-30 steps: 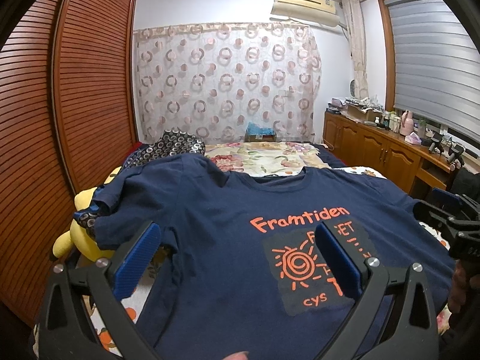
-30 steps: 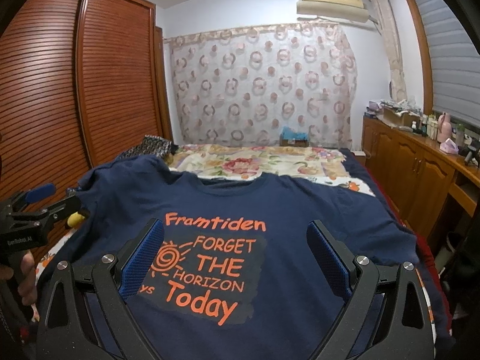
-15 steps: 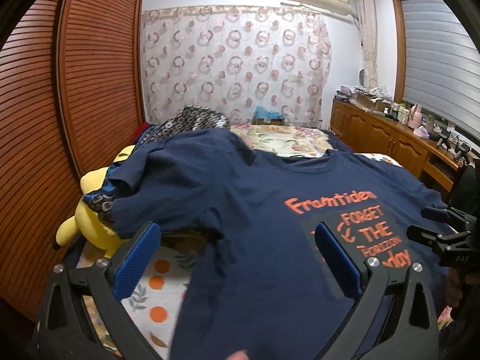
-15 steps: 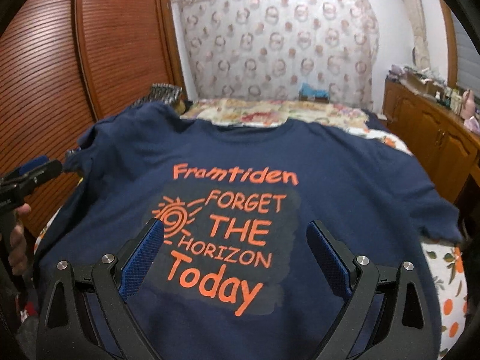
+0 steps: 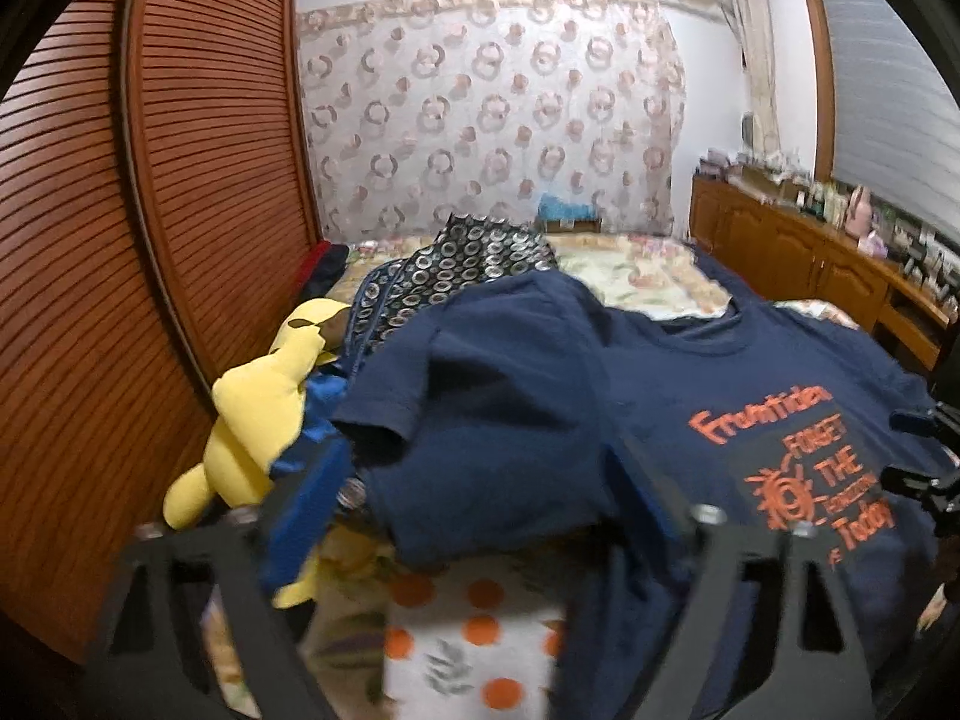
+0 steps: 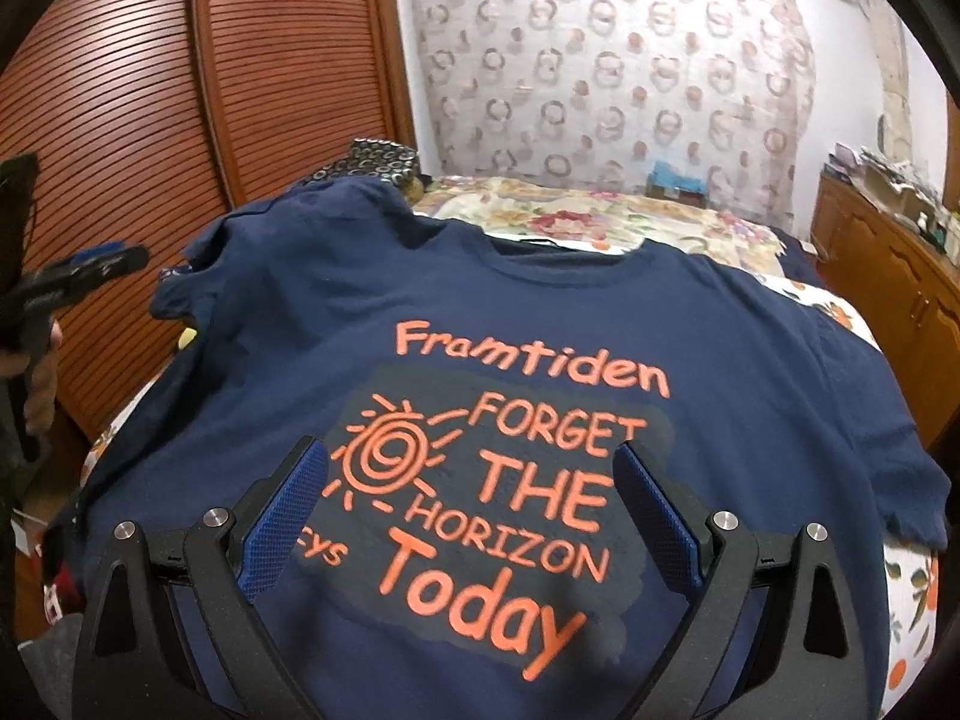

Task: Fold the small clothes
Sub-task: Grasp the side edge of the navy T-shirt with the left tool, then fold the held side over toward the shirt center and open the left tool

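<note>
A: On the bed point(image 6: 600, 210), navy T-shirt point(image 6: 750, 372) spread flat, print up.
B: Right gripper point(image 6: 468, 498)?
A: Over the print, jaws wide, nothing between.
B: Left gripper point(image 5: 480, 480)?
A: At the shirt's left sleeve, jaws just been closing, still apart; sleeve between, not pinched. Yellow plush toy point(image 5: 252, 420) beside.

The T-shirt point(image 6: 750, 360) lies spread on the bed point(image 6: 606, 210), collar toward the curtain point(image 6: 606, 60) behind the bed's far end. In the left wrist view a plush toy point(image 5: 252, 426) lies on the bed just left of the shirt's sleeve point(image 5: 414, 396), with a patterned garment point(image 5: 468, 264) behind it, near the louvred wardrobe point(image 5: 180, 192). A cabinet point(image 6: 888, 276) stands along the bed's right side.
</note>
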`<state>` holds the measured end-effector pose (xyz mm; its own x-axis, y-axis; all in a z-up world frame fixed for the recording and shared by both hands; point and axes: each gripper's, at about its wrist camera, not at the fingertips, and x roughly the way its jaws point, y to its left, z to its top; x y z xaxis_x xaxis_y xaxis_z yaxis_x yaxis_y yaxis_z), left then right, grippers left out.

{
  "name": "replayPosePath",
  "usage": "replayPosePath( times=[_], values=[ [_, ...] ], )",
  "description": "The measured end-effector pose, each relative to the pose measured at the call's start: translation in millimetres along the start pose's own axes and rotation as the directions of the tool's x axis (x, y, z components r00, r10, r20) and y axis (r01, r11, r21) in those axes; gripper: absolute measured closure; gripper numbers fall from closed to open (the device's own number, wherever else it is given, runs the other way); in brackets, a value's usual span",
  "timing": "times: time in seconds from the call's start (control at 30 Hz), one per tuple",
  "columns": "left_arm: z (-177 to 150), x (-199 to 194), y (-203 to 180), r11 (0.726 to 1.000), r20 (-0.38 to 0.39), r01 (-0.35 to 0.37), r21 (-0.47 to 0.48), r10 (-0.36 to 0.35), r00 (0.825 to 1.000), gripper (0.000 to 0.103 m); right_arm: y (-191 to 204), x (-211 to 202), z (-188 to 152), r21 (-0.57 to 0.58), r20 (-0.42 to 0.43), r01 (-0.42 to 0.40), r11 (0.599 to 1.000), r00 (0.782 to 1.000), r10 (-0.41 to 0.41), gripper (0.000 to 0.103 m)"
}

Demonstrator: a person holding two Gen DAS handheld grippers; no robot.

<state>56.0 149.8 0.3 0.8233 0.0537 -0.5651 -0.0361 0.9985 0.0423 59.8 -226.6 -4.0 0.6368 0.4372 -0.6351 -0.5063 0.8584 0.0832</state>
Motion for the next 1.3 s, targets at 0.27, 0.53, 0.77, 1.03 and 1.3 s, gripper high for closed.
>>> replayPosePath(
  times=[0.27,0.53,0.77,1.03,1.3],
  values=[
    [12,55,20,0.995,-0.130,-0.051,0.084,0.062,0.990,0.029,4,8,4,-0.009,-0.013,-0.018,1.000,1.000,0.018,0.005],
    [11,90,34,0.985,-0.189,-0.104,0.135,0.129,0.973,0.096,-3,11,2,0.014,-0.019,-0.022,1.000,1.000,0.022,0.005],
    [32,63,19,0.989,-0.121,-0.050,0.138,0.067,0.990,0.102,-11,11,2,0.031,-0.021,-0.023,0.999,1.000,0.023,0.005],
    [79,30,-59,0.972,-0.081,0.162,0.171,-0.150,0.985,0.102,-29,3,2,0.071,0.000,-0.004,0.997,1.000,0.004,0.005],
    [103,36,-164,0.911,-0.166,0.329,0.248,-0.295,0.941,0.101,-57,-12,-1,0.125,0.019,0.035,0.992,0.999,-0.038,0.005]
  ],
)
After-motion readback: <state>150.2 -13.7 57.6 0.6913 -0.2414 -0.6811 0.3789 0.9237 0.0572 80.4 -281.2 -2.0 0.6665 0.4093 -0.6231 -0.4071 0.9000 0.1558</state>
